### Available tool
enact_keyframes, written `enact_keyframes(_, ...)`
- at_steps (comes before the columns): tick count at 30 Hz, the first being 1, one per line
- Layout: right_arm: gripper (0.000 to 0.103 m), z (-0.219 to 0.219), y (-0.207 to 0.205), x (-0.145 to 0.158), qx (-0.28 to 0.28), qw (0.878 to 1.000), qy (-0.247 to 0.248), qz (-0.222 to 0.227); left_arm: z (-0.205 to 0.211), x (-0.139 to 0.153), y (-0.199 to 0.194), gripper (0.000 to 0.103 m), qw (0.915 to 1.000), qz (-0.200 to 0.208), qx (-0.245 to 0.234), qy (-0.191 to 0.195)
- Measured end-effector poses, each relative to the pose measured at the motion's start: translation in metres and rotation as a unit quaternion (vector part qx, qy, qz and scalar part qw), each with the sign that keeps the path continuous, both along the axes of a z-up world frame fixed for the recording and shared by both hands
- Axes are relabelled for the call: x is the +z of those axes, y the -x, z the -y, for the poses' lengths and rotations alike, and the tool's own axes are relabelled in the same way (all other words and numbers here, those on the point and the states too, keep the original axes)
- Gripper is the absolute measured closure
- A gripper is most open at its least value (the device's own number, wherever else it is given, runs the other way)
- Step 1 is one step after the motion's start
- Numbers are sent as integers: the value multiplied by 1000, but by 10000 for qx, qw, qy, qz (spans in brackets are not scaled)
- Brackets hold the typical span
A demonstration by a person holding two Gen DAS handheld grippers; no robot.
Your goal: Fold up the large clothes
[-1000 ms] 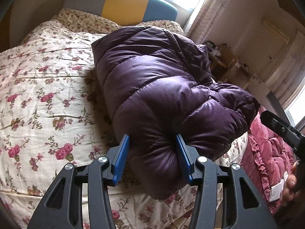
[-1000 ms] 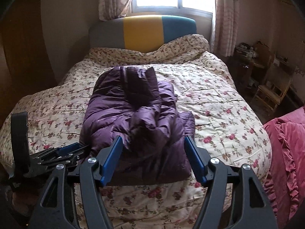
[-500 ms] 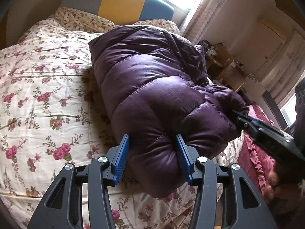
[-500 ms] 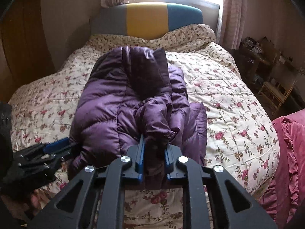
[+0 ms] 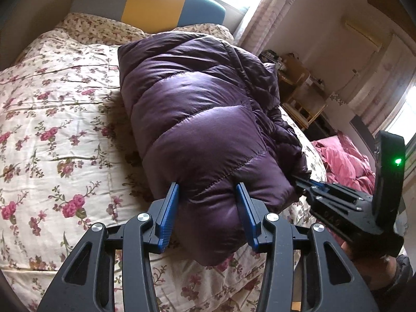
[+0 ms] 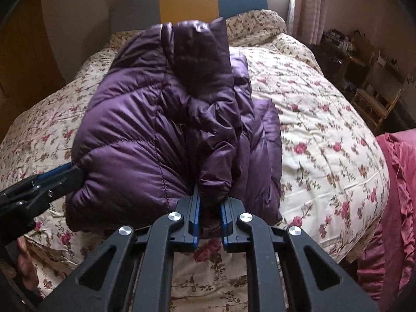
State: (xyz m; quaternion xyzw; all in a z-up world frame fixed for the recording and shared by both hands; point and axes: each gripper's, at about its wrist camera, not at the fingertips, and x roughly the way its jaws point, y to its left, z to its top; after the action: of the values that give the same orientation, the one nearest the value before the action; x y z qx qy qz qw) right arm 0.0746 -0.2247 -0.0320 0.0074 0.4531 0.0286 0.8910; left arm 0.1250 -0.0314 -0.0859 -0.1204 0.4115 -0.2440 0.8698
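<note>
right gripper (image 6: 210, 208): jaws have just been closing, now clamped on a bunched cuff of the purple jacket (image 6: 166, 119) at its near end. left gripper (image 5: 208, 208): fingers pressed into the puffy near left corner of the bundle, holding it. jacket lies lengthwise down the middle of the bed (image 6: 325, 135), near end by the foot edge, far end toward the headboard (image 6: 189, 5). step, as i judge it: both near corners gripped. next move likely calls for lifting both together and carrying them toward the headboard, level, so the sleeve stays tucked.
</note>
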Motion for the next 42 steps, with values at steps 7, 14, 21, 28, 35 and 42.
enact_keyframes(7,93,1,-2,-29,-133,9999,16,-76,12,-8,-7,58,9997,-20,-105,-228)
enact_keyframes(14,93,0,-8,-52,-164,9999,50,17,28,-29,-20,58,9982,-6,-269,-528)
enact_keyframes(21,92,2,-9,-44,-263,9996,-35,-51,28,-23,-19,58,9982,28,-216,-554)
enact_keyframes(28,88,-2,-9,-20,-312,9994,136,44,18,-5,-11,57,9989,139,-8,-437)
enact_keyframes(35,66,-10,4,1,-393,9987,180,274,11,16,-9,57,9987,350,170,-328)
enact_keyframes(42,48,-17,10,30,-357,9970,167,663,9,26,-7,57,9982,461,265,-287)
